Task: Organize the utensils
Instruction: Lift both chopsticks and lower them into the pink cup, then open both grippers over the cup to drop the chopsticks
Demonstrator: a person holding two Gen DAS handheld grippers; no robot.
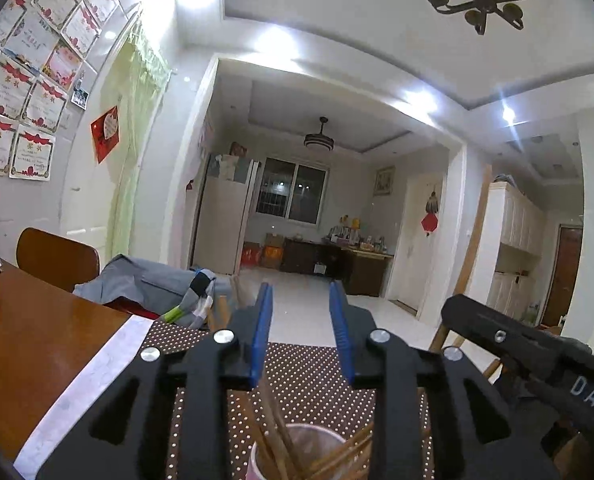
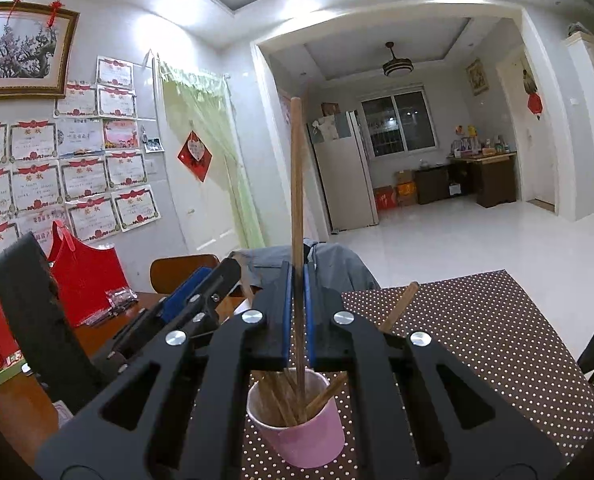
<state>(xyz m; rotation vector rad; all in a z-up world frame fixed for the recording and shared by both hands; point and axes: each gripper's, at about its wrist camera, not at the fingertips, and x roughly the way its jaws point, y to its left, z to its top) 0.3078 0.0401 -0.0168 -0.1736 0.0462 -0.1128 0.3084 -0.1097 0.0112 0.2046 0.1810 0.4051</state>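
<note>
Above a dotted brown placemat (image 2: pixel 497 332) at the end of a wooden dining table (image 1: pixel 37 332), the right gripper (image 2: pixel 297 316) is pinching a single wooden chopstick (image 2: pixel 295 184) between its blue pads, its jaws closed on the shaft. It is holding the stick nearly upright with the lower end already inside the pink paper cup (image 2: pixel 309 436) just beneath, a pose that appears chosen so the stick can drop in cleanly among the others. At least six more chopsticks are leaning inside that cup, though overlap is making an exact count impossible; one of them (image 2: pixel 401 304) is slanting out to the right past the gripper. The left gripper (image 1: pixel 301 332) is hanging beside the right one over the same cup (image 1: pixel 297 452), its two blue pads parted and nothing between them, seemingly waiting its turn or ready to steady the cup. One cup and two grippers are showing, and no loose chopstick is visible on the mat in either view. Judging by the fill, the sorting is looking close to finished. A grey jacket (image 2: pixel 337 264) is draping the chair behind.
</note>
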